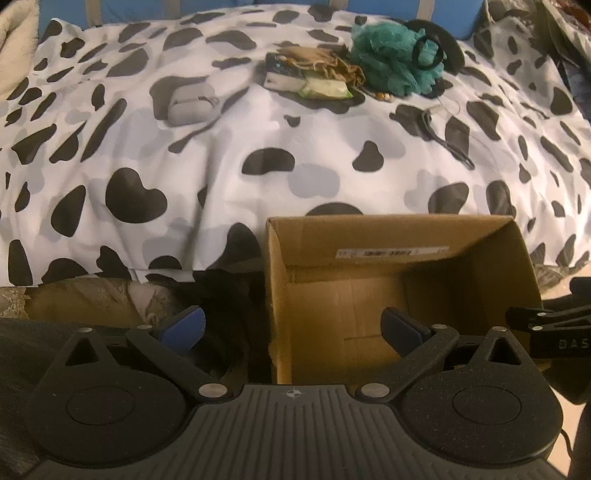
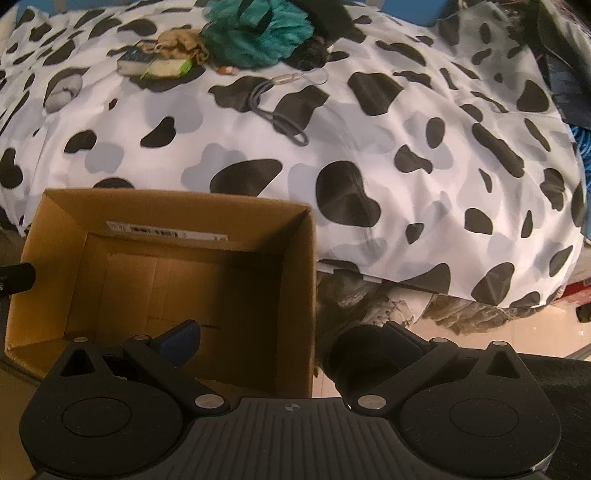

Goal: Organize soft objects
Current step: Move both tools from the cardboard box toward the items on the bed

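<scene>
An empty open cardboard box stands against the near edge of a bed with a cow-print cover. At the far side of the bed lie a teal bath pouf, a tan cloth pouch, a green packet, a small book and a grey soft case. My left gripper is open and empty over the box's left wall. My right gripper is open and empty over its right wall.
A grey cord loop lies mid-bed. A black hair tie rests on the pouf. Dark clutter is piled at the bed's right. Patterned fabric hangs below the cover by the floor.
</scene>
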`<control>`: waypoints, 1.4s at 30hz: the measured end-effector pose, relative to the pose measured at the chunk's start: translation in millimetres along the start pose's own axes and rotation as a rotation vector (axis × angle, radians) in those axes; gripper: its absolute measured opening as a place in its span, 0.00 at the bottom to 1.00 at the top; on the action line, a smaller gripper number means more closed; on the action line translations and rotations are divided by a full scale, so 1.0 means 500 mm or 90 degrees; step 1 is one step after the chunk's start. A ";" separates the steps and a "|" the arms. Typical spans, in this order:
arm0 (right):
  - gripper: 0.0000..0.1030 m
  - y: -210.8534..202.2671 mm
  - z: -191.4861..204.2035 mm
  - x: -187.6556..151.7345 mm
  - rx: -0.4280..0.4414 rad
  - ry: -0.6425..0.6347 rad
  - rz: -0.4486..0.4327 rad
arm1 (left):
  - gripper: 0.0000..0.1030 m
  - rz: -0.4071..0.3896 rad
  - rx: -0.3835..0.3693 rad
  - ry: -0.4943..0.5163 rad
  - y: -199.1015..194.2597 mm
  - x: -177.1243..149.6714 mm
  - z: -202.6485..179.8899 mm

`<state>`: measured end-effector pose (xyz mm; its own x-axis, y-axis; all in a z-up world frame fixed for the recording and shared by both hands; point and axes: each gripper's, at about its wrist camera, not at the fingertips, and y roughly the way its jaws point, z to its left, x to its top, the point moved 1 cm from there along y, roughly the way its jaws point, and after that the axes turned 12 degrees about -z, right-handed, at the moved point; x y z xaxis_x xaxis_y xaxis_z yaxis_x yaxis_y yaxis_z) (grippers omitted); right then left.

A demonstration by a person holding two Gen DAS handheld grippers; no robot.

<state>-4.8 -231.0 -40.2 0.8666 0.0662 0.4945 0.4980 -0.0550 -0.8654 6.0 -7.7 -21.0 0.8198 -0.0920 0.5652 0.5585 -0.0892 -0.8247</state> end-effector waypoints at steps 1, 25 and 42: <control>1.00 0.002 0.002 -0.001 -0.001 -0.005 0.004 | 1.00 0.005 -0.003 0.000 0.002 -0.001 0.000; 1.00 -0.025 0.024 0.031 0.022 -0.031 -0.074 | 1.00 -0.002 -0.048 -0.015 -0.002 0.015 -0.011; 1.00 -0.032 0.003 0.069 0.020 -0.026 -0.170 | 1.00 -0.152 -0.062 -0.023 -0.034 0.069 0.017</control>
<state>17.3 -226.3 -9.4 0.7029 0.1146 0.7019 0.7065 0.0012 -0.7077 25.8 -0.7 12.1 0.6708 -0.0217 0.7414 0.7238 -0.1992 -0.6607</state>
